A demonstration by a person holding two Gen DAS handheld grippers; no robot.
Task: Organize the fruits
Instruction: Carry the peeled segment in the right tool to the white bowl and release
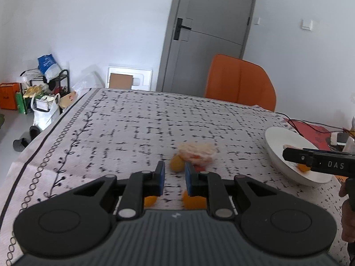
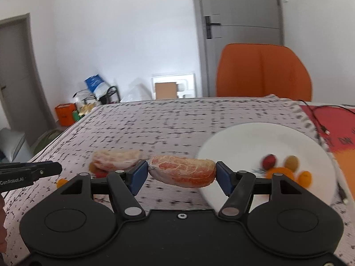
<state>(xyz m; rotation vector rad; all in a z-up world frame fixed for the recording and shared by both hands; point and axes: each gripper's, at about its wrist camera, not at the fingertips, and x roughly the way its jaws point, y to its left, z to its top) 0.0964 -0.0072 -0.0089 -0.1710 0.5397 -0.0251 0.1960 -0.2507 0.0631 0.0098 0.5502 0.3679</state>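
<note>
Two grippers work over the patterned tablecloth (image 1: pixel 124 119). The right gripper (image 2: pixel 182 175) is clamped on a peeled grapefruit wedge (image 2: pixel 182 174), held lengthwise between its blue pads (image 2: pixel 138 176) above the cloth, just left of the white plate (image 2: pixel 255 141). Small red and orange fruits (image 2: pixel 286 168) sit in the plate. The left gripper (image 1: pixel 174 178) hangs with jaws parted, holding nothing, near a second wedge (image 1: pixel 197 151) and small orange fruits (image 1: pixel 176 164) on the cloth.
</note>
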